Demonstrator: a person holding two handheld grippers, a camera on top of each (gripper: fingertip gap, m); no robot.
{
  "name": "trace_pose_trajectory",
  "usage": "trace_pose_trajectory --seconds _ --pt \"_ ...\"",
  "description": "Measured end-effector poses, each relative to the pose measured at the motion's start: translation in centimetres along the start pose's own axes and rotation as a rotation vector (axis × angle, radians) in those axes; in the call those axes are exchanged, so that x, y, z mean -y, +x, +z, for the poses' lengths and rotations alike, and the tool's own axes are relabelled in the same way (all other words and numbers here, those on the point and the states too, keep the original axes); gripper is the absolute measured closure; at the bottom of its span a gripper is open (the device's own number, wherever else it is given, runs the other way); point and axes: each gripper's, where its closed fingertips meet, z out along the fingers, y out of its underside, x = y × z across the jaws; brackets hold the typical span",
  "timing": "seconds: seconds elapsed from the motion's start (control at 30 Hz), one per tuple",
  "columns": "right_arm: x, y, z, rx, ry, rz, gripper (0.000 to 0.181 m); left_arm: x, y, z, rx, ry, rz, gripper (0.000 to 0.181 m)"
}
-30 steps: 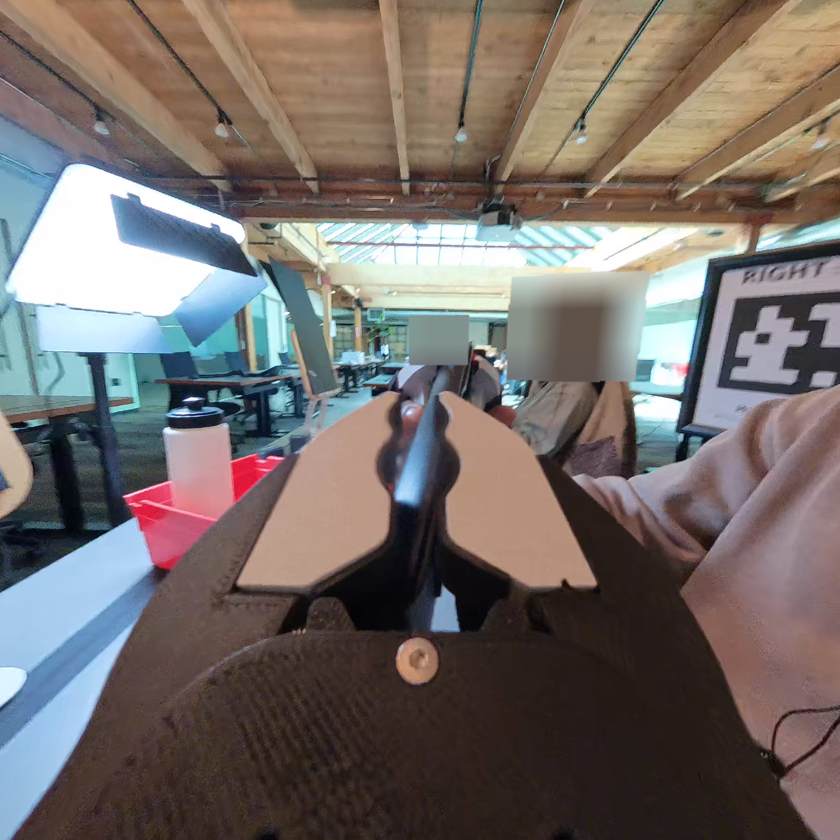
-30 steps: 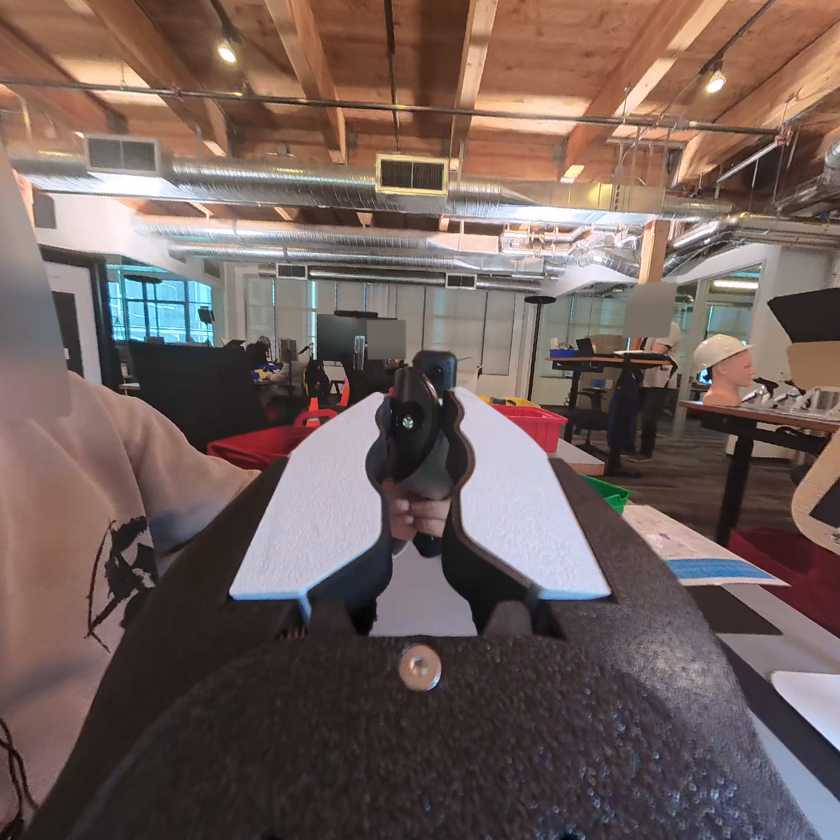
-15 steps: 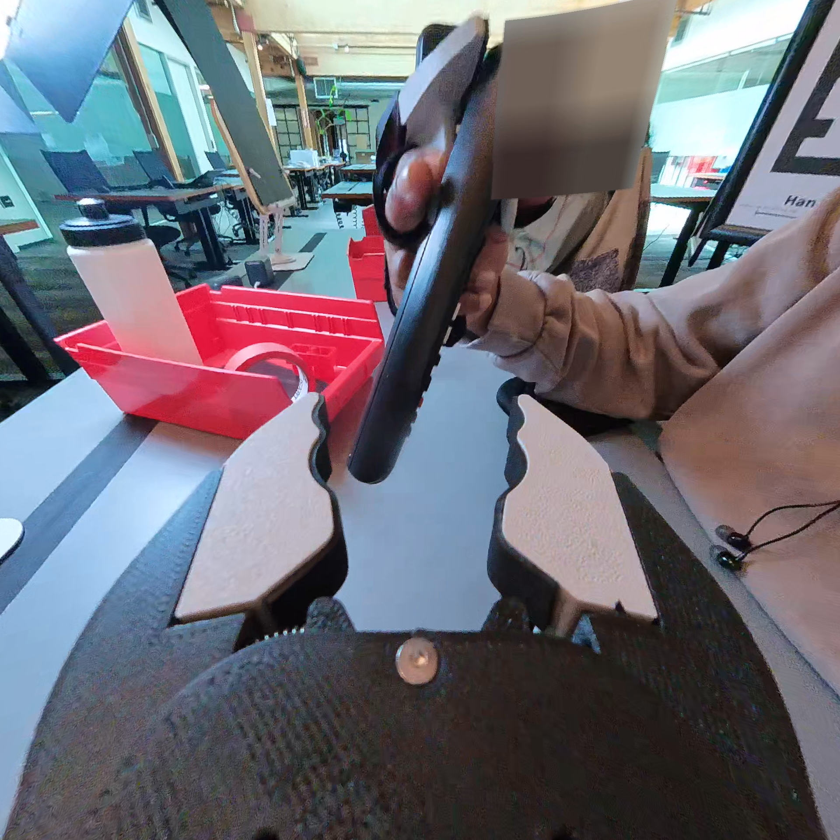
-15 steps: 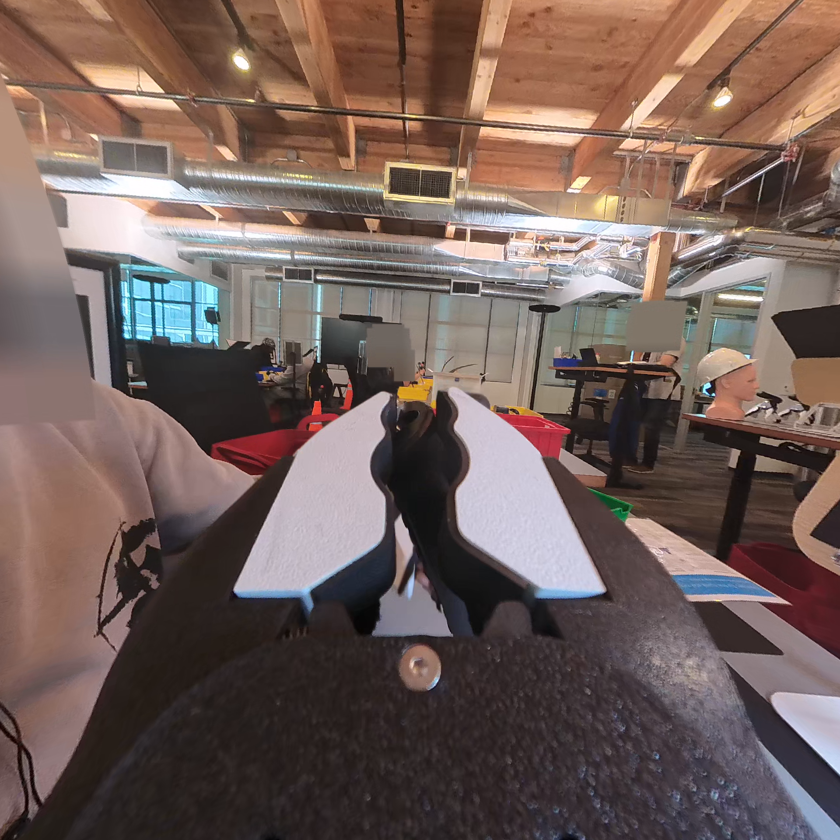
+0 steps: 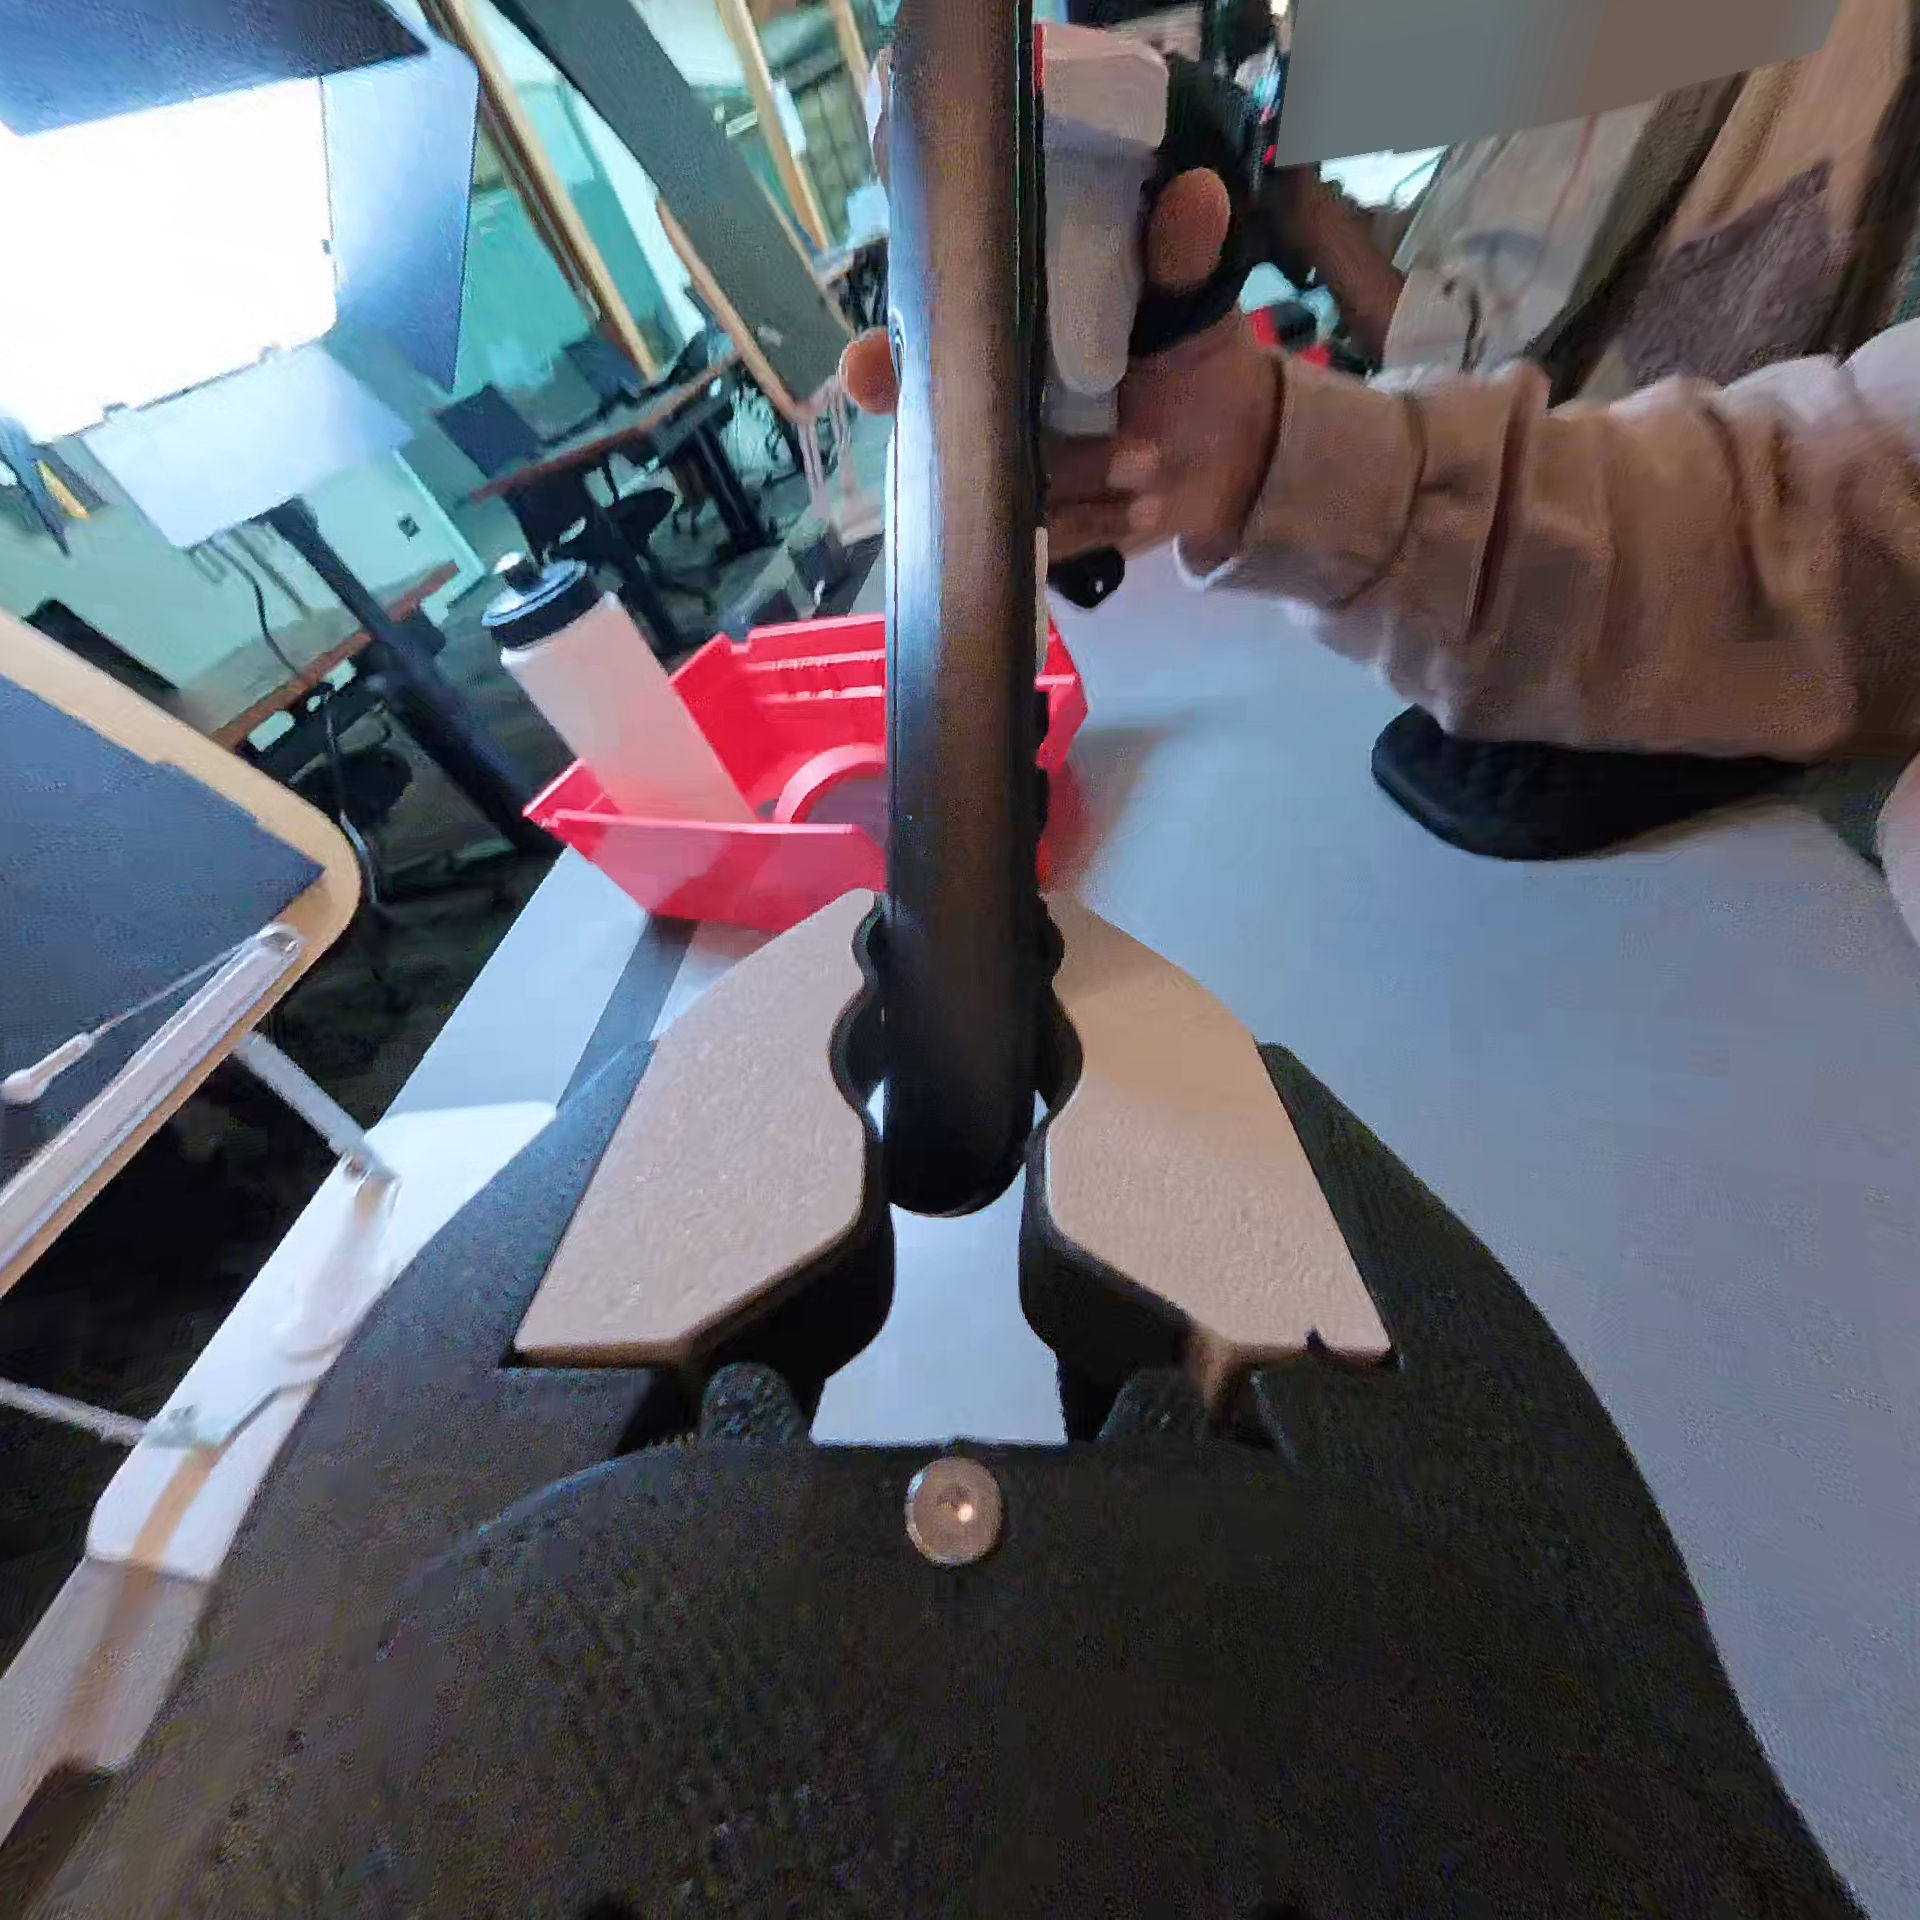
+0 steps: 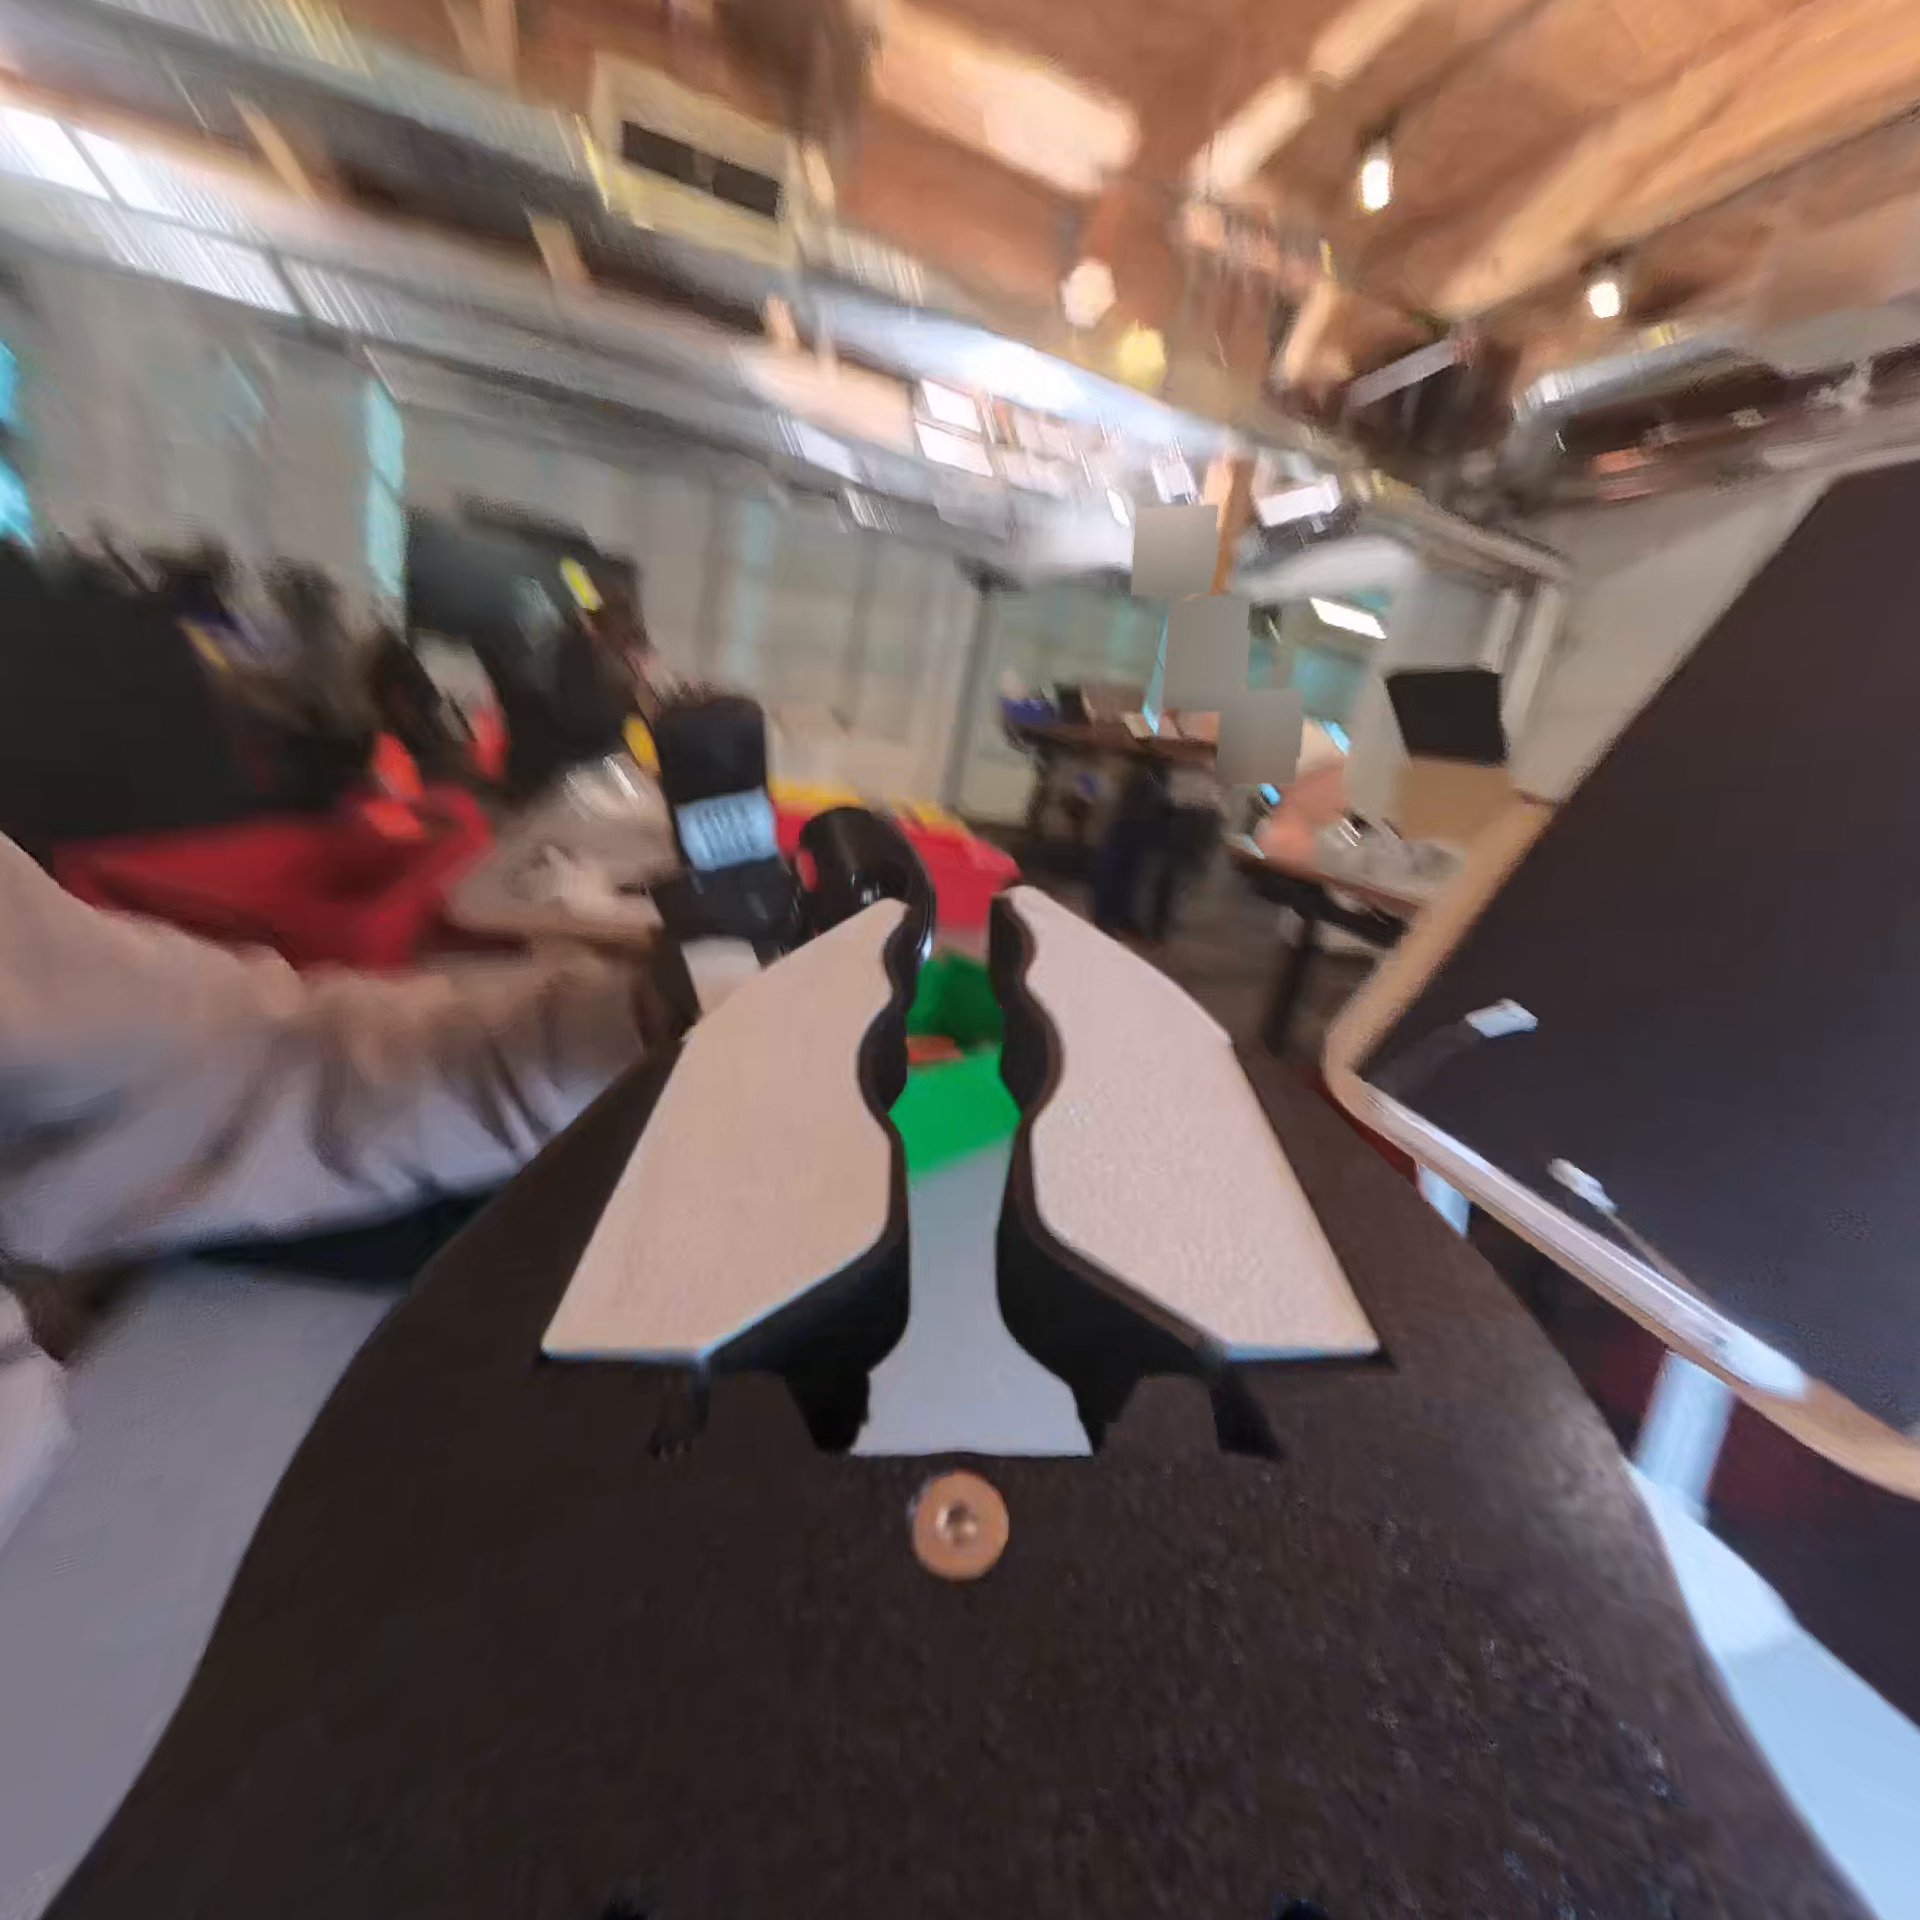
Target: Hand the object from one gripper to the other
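Your left gripper (image 5: 956,1049) has its jaws clamped on the lower end of the black remote (image 5: 961,623), which stands up from between them above the table (image 5: 1507,1091), so the transfer looks made. Only the blurred right wrist view shows your right gripper (image 6: 951,997): jaws slightly parted and holding nothing, with the remote off to their left.

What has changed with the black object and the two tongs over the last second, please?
The left tongs, which had opened half a second ago, have closed again on the black object. The right tongs, clamped on it then, have let go and swung aside with nothing between them. The red bin and white bottle remain on the table.
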Motion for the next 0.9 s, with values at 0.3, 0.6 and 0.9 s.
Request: trace_pose_trajectory --seconds 0.3,0.6,0.9 --pt "-7.7 0.6 0.9 -0.176 -0.641 -0.219 0.123 -4.0 -7.2 -2.8 0.6 -0.507 0.477 0.158" --pt "-9.7 0.0 7.1 -0.153 -0.034 0.776 0.105 -0.5 -6.7 -1.6 1.002 -0.422 0.855 0.157" --pt "-7.9 2.5 4.6 -0.237 -0.081 0.524 0.147 -3.6 -5.6 1.1 0.72 -0.379 0.506 0.132"
